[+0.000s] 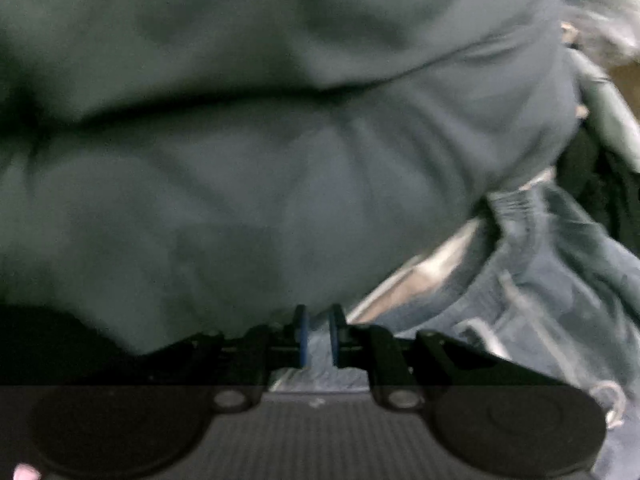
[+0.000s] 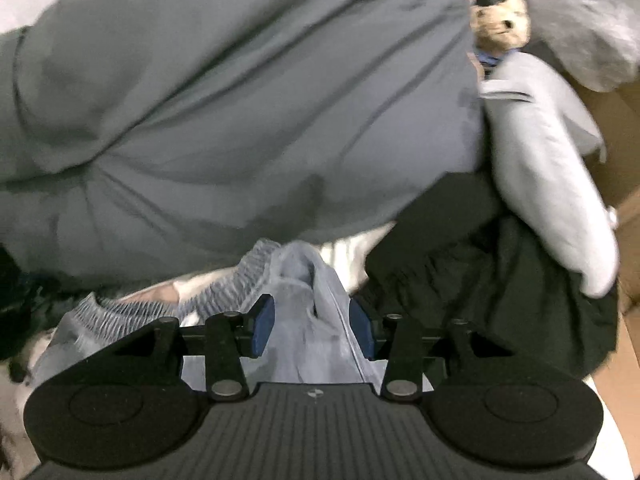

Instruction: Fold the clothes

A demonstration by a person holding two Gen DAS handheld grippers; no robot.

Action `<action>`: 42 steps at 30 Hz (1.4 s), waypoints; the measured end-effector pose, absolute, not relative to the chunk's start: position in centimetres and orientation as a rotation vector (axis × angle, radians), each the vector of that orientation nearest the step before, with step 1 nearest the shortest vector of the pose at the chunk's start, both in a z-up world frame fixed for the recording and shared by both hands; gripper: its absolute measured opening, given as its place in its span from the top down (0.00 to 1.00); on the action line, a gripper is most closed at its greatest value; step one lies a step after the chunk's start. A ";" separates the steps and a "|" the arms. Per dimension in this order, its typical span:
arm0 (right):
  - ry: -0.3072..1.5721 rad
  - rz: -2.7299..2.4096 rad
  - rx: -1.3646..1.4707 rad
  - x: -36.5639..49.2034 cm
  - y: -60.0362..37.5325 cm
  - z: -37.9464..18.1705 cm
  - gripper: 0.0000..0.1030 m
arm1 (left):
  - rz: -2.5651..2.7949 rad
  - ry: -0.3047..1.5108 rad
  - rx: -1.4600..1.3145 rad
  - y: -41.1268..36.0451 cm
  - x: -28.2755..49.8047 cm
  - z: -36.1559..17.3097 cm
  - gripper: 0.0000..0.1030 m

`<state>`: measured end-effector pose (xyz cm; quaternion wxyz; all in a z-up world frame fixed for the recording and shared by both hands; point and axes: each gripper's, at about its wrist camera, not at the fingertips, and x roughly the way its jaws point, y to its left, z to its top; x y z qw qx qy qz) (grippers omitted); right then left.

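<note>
Big garment point(image 2: 240, 112) spread ahead of my right gripper point(image 2: 312, 330), ribbed-hem garment point(image 2: 304, 320) between its fingers. Plush toy point(image 2: 502, 24) far right behind, cardboard box point(image 2: 616, 152) right. My left gripper point(image 1: 318, 334) pinches fabric; jeans point(image 1: 532, 300) right.

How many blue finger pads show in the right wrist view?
2. One blue pad sits left of the pale blue garment, the other pad right of it. The right gripper is open around that fabric.
</note>
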<state>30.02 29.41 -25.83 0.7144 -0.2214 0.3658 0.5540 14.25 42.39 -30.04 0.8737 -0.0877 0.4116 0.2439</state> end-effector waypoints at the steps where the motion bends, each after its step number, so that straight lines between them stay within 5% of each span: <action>1: 0.813 1.221 -0.484 30.1 28.2 -25.5 0.53 | 0.470 0.861 -0.175 41.8 14.9 -29.7 0.90; 11: 0.852 1.062 -0.451 30.8 13.2 -22.7 0.53 | 0.203 0.846 -0.138 34.9 17.1 -28.0 0.84; 16: 0.920 0.903 -0.461 31.1 4.6 -22.5 0.53 | 0.122 0.823 -0.102 31.0 16.7 -28.3 0.58; 31: 1.007 0.785 -0.444 27.7 -12.1 -24.0 0.53 | 0.031 0.856 -0.055 23.6 16.3 -27.4 0.51; 42: 1.122 0.632 -0.142 21.9 -23.7 -32.8 0.53 | 0.006 0.912 -0.007 19.0 16.6 -28.2 0.51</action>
